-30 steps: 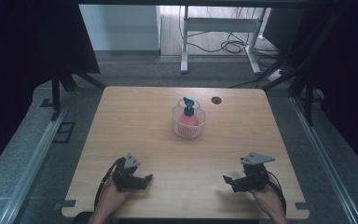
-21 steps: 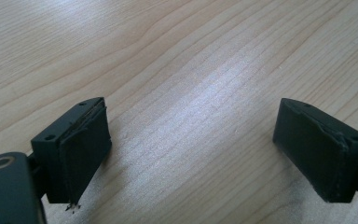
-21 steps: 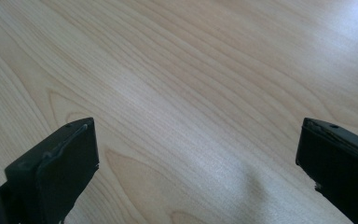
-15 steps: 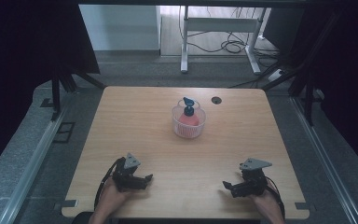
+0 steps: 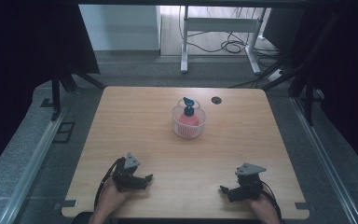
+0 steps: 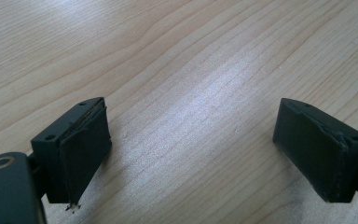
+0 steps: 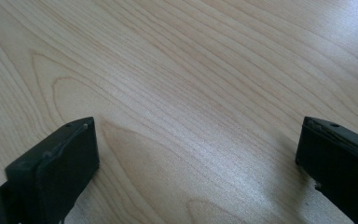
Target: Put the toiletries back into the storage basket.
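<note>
A clear plastic basket (image 5: 189, 127) stands at the table's far middle, holding a pink-red bottle with a blue pump top (image 5: 188, 103). My left gripper (image 5: 147, 179) rests low near the front left of the wooden table (image 5: 135, 126), jaws wide apart over bare wood. In the left gripper view the left gripper (image 6: 193, 149) holds nothing. My right gripper (image 5: 224, 191) lies near the front right edge, pointing left, also open and empty. In the right gripper view the right gripper (image 7: 198, 163) has only wood grain between its fingers. Both are far from the basket.
A small dark round grommet (image 5: 216, 100) sits in the table near its far edge, right of the basket. Beyond the table are a grey floor, a white desk frame (image 5: 216, 28) and cables. Black curtains hang at both sides.
The right gripper has slid back toward the table's front edge and slightly lower. The left gripper and the basket have stayed put.
</note>
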`<state>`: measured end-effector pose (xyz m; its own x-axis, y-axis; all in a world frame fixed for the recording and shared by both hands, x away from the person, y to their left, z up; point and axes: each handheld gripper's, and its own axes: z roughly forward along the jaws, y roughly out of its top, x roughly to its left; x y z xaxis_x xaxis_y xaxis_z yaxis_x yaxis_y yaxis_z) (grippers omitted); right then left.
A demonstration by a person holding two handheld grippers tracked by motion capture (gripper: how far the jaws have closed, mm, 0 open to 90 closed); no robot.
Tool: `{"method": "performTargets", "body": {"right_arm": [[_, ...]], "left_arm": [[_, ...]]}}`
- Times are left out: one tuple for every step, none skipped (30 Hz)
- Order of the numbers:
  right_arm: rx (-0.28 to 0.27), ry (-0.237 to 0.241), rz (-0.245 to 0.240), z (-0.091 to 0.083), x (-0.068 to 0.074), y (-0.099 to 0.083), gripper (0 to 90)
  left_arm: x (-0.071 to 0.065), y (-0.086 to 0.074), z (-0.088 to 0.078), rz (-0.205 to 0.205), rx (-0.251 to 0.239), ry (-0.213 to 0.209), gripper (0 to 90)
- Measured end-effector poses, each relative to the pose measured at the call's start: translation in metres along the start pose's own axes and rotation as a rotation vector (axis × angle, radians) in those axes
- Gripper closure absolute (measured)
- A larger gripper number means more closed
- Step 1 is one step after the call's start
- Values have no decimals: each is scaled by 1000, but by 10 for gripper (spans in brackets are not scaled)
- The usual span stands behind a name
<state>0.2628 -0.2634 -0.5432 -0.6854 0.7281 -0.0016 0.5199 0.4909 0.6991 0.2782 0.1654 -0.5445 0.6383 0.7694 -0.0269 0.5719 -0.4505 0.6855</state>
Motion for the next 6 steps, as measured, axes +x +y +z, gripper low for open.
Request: {"method": "performTargets", "body": {"right_arm": [[0, -1, 0, 0, 0, 0, 0], [0, -1, 0, 0, 0, 0, 0], [0, -2, -1, 0, 0, 0, 0], [0, -2, -1, 0, 0, 0, 0], [0, -2, -1, 0, 0, 0, 0], [0, -2, -1, 0, 0, 0, 0]], "left_arm": [[0, 0, 0, 0, 0, 0, 103], [0, 0, 0, 0, 0, 0, 103], [0, 0, 0, 2, 1, 1, 103], [0, 0, 0, 2, 0, 0, 103], [0, 0, 0, 2, 0, 0, 103], [0, 0, 0, 1, 0, 0, 103]]}}
